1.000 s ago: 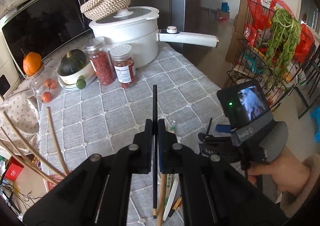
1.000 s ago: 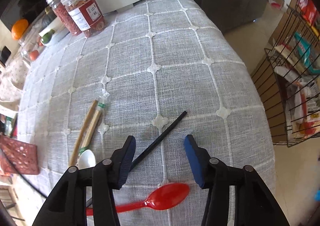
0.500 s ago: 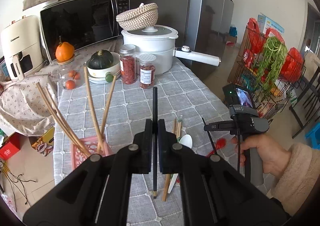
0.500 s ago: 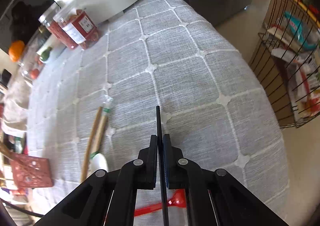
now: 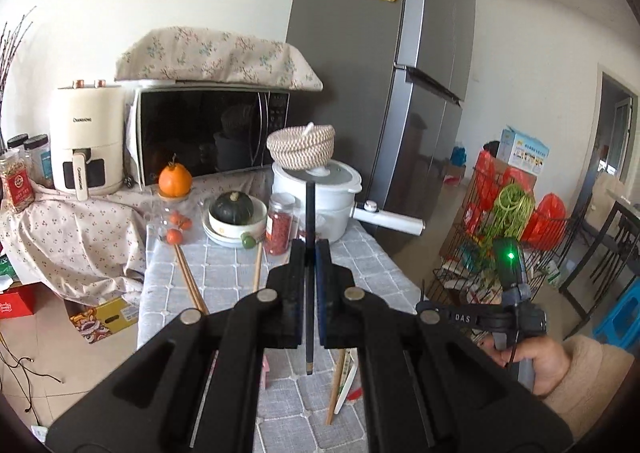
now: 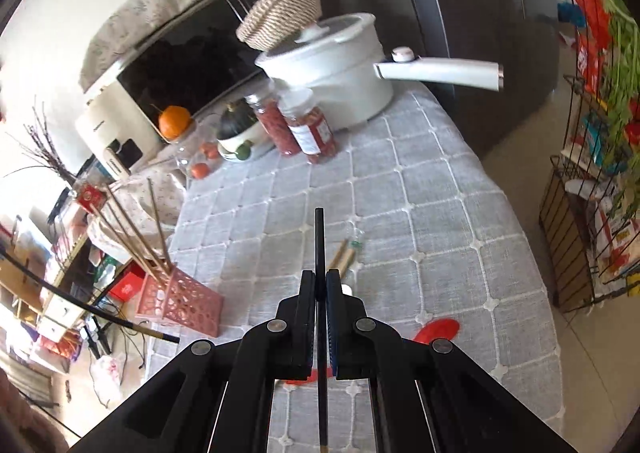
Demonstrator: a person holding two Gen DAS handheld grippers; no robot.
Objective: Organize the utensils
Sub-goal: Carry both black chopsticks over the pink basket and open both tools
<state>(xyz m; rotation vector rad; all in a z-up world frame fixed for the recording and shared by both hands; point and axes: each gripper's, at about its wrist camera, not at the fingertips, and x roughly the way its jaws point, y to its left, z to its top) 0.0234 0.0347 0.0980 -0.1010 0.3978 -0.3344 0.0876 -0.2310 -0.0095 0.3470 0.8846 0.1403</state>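
Note:
My left gripper (image 5: 310, 249) is shut on a black chopstick (image 5: 310, 213), held high above the grey checked tablecloth (image 5: 224, 265). My right gripper (image 6: 319, 277) is shut on a second black chopstick (image 6: 319, 237), lifted off the cloth. In the left wrist view the right gripper (image 5: 424, 311) shows at the right, in a hand with a beige sleeve. A pink holder (image 6: 180, 301) with several wooden chopsticks (image 6: 136, 237) stands at the table's left edge. Wooden chopsticks (image 6: 344, 253), a red spoon (image 6: 434, 333) and a partly hidden white spoon (image 5: 348, 381) lie on the cloth.
At the back of the table stand a white pot (image 6: 340, 77) with a long handle, two jars (image 6: 308, 129) and a bowl with a green squash (image 5: 232, 209). Behind them are a microwave (image 5: 208, 133) and an air fryer (image 5: 86, 141). A wire rack (image 6: 592, 213) stands to the right.
The right gripper closed on the black chopstick that lay on the cloth and lifted it. The left gripper rose with its chopstick and tipped up toward the wall.

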